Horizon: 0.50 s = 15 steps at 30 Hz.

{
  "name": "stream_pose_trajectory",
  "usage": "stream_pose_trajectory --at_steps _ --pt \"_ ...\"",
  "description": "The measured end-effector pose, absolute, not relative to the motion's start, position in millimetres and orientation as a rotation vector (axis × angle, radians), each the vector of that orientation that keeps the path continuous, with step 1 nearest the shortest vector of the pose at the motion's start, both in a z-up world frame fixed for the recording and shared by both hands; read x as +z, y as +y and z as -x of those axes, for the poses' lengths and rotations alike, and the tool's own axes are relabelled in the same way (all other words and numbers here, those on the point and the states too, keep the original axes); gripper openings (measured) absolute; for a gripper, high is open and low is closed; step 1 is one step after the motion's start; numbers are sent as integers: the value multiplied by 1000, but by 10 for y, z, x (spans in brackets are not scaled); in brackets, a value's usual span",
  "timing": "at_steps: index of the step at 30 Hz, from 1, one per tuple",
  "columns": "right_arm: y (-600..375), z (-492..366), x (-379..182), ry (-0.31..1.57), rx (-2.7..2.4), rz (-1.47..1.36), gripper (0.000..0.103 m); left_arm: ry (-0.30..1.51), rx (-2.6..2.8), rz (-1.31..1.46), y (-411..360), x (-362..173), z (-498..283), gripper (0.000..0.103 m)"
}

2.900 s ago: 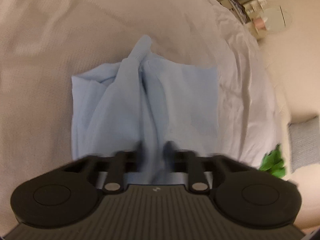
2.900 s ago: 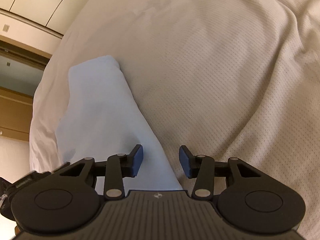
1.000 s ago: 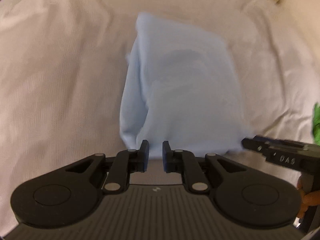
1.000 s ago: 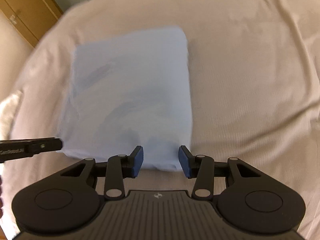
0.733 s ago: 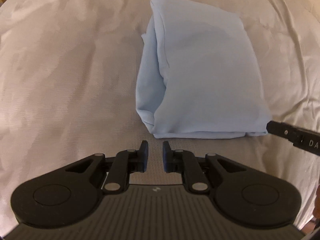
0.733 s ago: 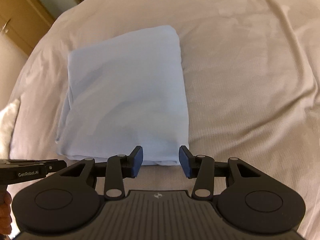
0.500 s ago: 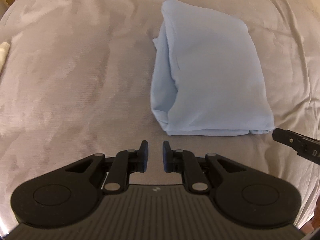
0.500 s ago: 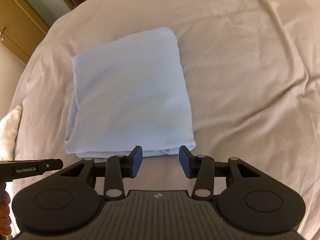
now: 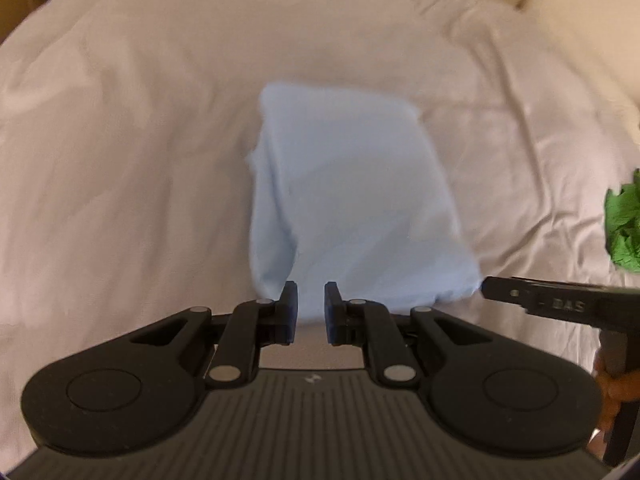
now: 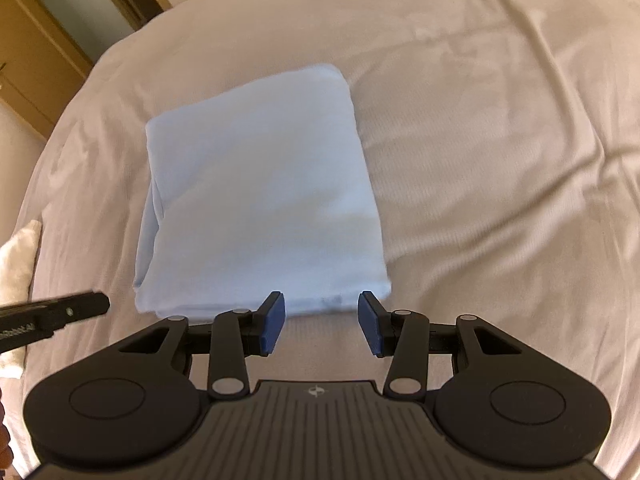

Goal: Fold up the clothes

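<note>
On the pale bedsheet [image 10: 500, 140], the light blue garment [image 10: 260, 200] lies folded into a thick rectangle, and I take it as my landmark. My right claw [image 10: 320, 324] hovers just short of the garment's near edge, its blue pads [image 10: 272, 322] standing apart with nothing between them, released. My left claw [image 9: 311, 312] hangs over the near left corner of the same garment; its pads [image 9: 290, 312] are drawn nearly together with only a narrow slit left, clenched on nothing, and they do not pinch the cloth. Seen from the left wrist, the garment's left side shows loose layered folds, while its right side is smooth. To the right of the garment, near the sheet's edge, sits a bright green crumpled cloth [image 9: 624, 236]. To the garment's left, at the sheet's border, a white fabric piece [image 10: 18, 256] shows. No container appears anywhere around the garment; it rests directly on the sheet.
</note>
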State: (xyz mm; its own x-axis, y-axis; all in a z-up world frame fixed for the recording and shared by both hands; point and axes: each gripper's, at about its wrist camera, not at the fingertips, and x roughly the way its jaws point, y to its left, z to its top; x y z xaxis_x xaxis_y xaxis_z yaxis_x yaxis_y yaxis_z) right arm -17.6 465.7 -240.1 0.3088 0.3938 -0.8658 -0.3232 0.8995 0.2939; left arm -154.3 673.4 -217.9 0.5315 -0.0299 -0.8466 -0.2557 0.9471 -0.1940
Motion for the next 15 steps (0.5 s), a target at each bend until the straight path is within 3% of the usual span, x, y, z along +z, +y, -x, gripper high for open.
stream_pose_trajectory --at_steps 4,9,15 --pt "4822 -69 -2431 1141 566 -48 24 984 106 314 6758 -2349 1304 10" --pt "5027 -273 -2651 1196 597 -9 23 1130 139 290 6803 -2885 1039 10" --pt "5151 -615 -2527 1086 623 -27 23 1009 125 324 7074 -2535 734 10"
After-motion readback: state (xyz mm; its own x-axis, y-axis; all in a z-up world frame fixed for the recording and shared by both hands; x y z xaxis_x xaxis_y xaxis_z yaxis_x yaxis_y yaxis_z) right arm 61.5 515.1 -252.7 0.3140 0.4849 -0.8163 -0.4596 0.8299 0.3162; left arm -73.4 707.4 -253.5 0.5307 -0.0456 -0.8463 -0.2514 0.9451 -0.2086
